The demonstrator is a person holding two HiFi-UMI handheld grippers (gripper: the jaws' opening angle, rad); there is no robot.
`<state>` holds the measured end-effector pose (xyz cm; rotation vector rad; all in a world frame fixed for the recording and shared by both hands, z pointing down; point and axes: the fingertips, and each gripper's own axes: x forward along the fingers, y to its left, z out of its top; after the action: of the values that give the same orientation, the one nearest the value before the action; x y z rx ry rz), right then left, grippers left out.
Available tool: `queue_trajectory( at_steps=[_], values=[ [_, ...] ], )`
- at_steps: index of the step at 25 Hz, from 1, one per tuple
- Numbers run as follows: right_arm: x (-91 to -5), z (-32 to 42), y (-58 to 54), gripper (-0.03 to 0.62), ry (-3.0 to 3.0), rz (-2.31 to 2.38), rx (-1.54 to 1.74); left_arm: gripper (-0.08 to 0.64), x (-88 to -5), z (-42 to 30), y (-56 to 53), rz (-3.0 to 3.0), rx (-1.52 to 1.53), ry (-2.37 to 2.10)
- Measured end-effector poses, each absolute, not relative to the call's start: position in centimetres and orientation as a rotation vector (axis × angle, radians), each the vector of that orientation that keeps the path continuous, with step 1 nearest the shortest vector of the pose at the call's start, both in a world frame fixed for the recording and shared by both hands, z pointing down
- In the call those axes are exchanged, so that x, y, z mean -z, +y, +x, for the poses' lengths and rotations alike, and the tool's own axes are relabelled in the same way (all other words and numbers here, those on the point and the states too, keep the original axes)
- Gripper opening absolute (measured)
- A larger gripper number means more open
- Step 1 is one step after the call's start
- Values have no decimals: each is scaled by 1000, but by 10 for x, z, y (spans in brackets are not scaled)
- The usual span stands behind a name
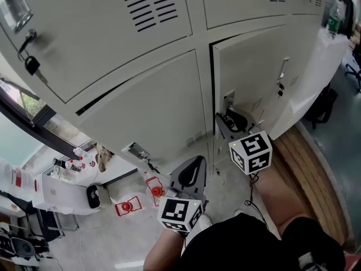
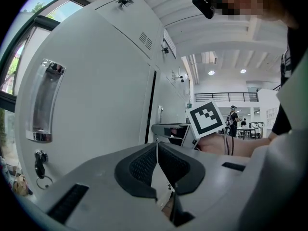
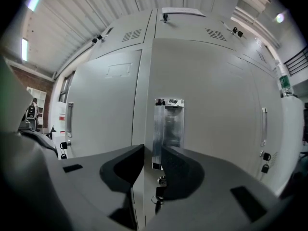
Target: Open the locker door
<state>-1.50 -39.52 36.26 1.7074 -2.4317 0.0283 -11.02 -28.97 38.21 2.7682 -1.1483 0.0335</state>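
The grey locker door (image 1: 254,72) stands a little ajar, with a dark gap along its left edge. My right gripper (image 1: 228,117) is at that edge, by the door's chrome handle (image 3: 169,124). In the right gripper view, the right gripper (image 3: 152,153) has its jaws closed on the handle's left lip and the door edge. A key (image 3: 161,182) hangs just under the handle. Lower down, my left gripper (image 1: 194,161) is shut on nothing and points at the neighbouring locker (image 2: 96,105). In the left gripper view, the left gripper (image 2: 157,146) has its pads together.
The neighbouring lockers have their own handles (image 2: 45,100) and hanging keys (image 1: 31,64). Red objects (image 1: 128,206) lie on the floor beside a white box (image 1: 56,191). A wooden strip (image 1: 304,162) runs along the right. A green bottle (image 1: 334,17) stands far right.
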Motion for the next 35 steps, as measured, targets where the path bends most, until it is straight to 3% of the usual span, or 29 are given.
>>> queue_trajectory(
  at_steps=[26, 35],
  values=[
    [-363, 57, -287, 193, -2446, 1736, -49, 22, -380, -47, -239, 2927, -44, -713],
    [-360, 83, -261, 175, -2295, 1898, 17, 23, -381, -27, -230, 2949, -46, -604]
  ],
)
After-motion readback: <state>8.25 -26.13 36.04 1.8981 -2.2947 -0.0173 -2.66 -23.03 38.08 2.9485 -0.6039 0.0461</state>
